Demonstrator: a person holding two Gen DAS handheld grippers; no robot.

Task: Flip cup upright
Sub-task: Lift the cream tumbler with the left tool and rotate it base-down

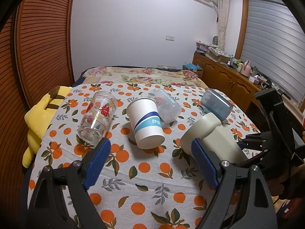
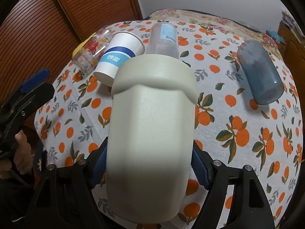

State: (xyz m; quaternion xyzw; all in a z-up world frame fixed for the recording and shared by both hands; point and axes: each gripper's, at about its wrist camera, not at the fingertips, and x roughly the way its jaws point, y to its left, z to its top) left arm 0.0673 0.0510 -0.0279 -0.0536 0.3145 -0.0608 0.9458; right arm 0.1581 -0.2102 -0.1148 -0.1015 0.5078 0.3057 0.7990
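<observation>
A cream cup (image 2: 150, 118) lies on its side between my right gripper's blue pads (image 2: 99, 168), which are shut on it just above the orange-print tablecloth (image 2: 247, 133). It also shows in the left wrist view (image 1: 205, 133). My left gripper (image 1: 150, 164) is open and empty, hovering over the cloth in front of the cups. A white paper cup (image 1: 145, 122), a printed glass (image 1: 97, 117), a clear plastic cup (image 1: 165, 105) and a blue tumbler (image 1: 216, 104) all lie on their sides.
A yellow plush toy (image 1: 38, 118) lies at the table's left edge. A slatted wooden door (image 1: 38, 38) stands on the left. A bed with a floral cover (image 1: 141, 76) lies behind the table, and a cluttered wooden cabinet (image 1: 228, 76) on the right.
</observation>
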